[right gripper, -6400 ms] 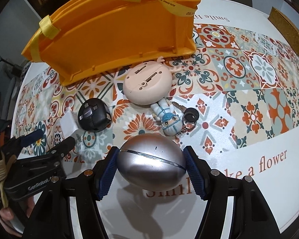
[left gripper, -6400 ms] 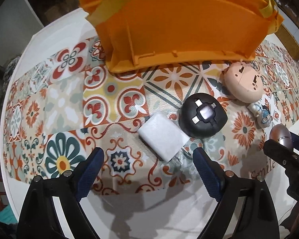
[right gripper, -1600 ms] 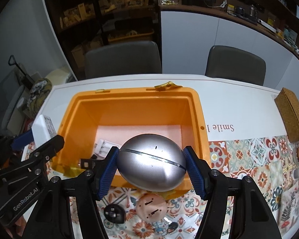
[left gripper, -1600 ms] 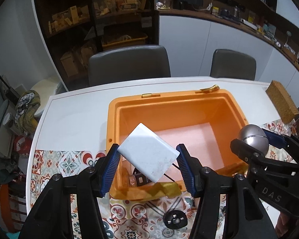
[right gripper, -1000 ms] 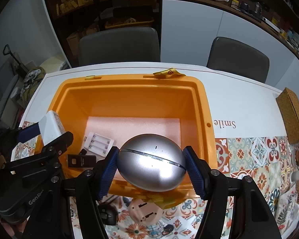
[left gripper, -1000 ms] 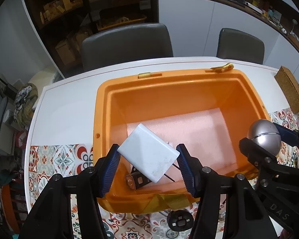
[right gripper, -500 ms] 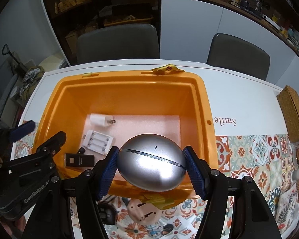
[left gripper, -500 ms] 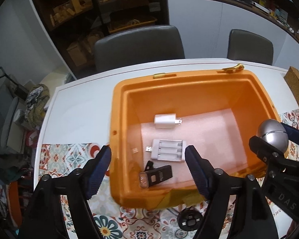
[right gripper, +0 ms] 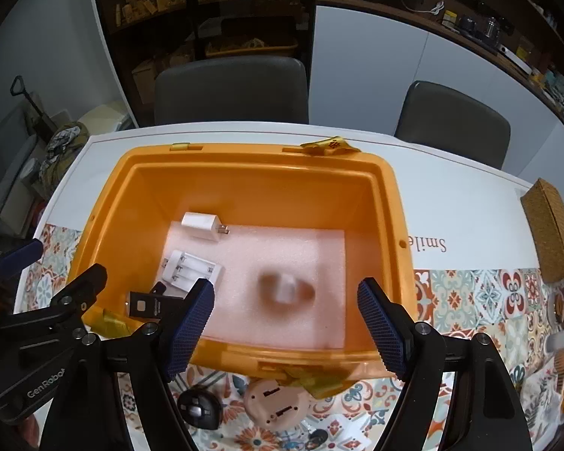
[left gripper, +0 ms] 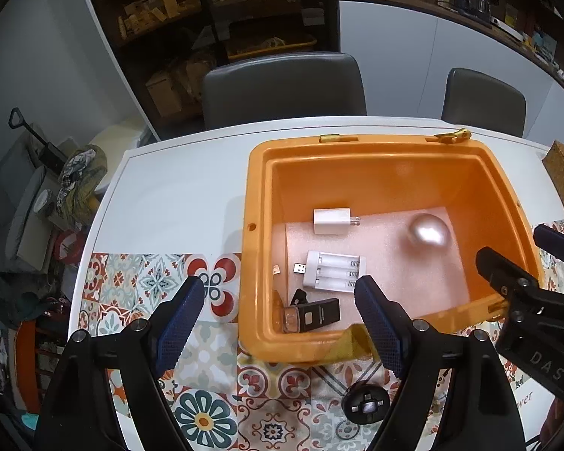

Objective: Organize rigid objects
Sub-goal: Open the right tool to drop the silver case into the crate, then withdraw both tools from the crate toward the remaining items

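Both my left gripper (left gripper: 278, 323) and right gripper (right gripper: 285, 325) hang over the orange bin (right gripper: 389, 203), jaws opening with nothing between them. The silver egg (left gripper: 428, 231) is down on the pink foam, beside the white charger (left gripper: 332, 221) and battery holder (left gripper: 334, 271). Left on the mat: the black puck (right gripper: 199, 411) and pink disc (right gripper: 276, 406).

Orange bin (left gripper: 257, 203) lined with pale pink foam (left gripper: 394, 263); inside it a white charger (left gripper: 332, 221) and silver egg (left gripper: 429, 230); beneath it, floral-tiled tablecloth (left gripper: 139, 282).
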`<state>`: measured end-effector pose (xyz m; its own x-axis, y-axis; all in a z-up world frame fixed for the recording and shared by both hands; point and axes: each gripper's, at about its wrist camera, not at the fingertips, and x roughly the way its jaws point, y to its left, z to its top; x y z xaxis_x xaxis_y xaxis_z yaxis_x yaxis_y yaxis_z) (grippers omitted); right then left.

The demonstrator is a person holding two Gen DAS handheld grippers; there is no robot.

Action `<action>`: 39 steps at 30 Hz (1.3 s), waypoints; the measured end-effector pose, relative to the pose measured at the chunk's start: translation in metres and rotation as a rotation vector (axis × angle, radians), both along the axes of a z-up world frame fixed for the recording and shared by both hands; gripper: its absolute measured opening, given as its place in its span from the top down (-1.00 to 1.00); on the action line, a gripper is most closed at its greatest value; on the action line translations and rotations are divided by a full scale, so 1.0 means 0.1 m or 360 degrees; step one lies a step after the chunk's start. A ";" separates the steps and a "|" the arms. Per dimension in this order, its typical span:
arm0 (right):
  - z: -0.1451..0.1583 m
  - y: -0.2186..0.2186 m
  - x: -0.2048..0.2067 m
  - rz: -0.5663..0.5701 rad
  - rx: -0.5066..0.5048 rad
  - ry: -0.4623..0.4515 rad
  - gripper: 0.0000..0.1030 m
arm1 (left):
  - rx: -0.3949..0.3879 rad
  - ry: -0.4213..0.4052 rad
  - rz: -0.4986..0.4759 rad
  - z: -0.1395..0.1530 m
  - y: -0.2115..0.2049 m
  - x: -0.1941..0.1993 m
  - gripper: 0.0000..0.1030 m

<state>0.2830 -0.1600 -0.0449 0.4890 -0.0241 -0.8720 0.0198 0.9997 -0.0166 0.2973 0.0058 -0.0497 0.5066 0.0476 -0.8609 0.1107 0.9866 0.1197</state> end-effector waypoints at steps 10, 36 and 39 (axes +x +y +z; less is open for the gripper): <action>0.22 -0.04 -0.33 0.0004 0.0016 -0.0110 -0.53 | -0.0050 -0.0047 0.0011 0.16 0.06 -0.28 -0.66; 0.20 -0.22 -1.13 0.0000 0.0081 -0.0161 -0.53 | -0.0119 -0.0001 -0.0024 0.08 -0.02 -0.94 -0.76; 0.15 -0.22 -1.18 0.0005 0.0084 -0.0137 -0.52 | -0.0122 0.0021 -0.0014 0.02 -0.01 -0.99 -0.76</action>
